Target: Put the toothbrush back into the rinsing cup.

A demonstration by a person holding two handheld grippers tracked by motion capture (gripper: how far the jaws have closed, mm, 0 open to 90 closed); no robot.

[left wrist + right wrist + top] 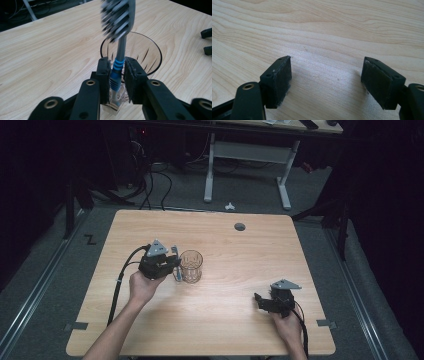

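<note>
A light wooden table (220, 320) stands in a dim room, seen from above, with a person's two forearms reaching in from the near edge. Each hand holds a black gripper.

The left gripper (175, 265) sits left of the table's centre. Its jaws are closed narrowly around a toothbrush (119, 37), pinching the blue ribbed part of the handle. In the left gripper view the toothbrush stands roughly upright, its grey neck rising to a head of white and dark bristles at the top of the frame. The lower end of the handle is clear plastic and shows below the jaws.

A clear drinking glass (191, 266) stands upright on the table just beside the left gripper, on its right side. From the left gripper view the glass (147, 53) sits directly behind the toothbrush, its dark rim open toward the camera. Whether the toothbrush touches the glass cannot be told.

The right gripper (261, 301) rests low near the table's right front area, well apart from the glass. Its jaws are spread wide, holding nothing, with bare wood between the pads (279, 80).

A grey round hole (240, 226) marks the table's far side.
</note>
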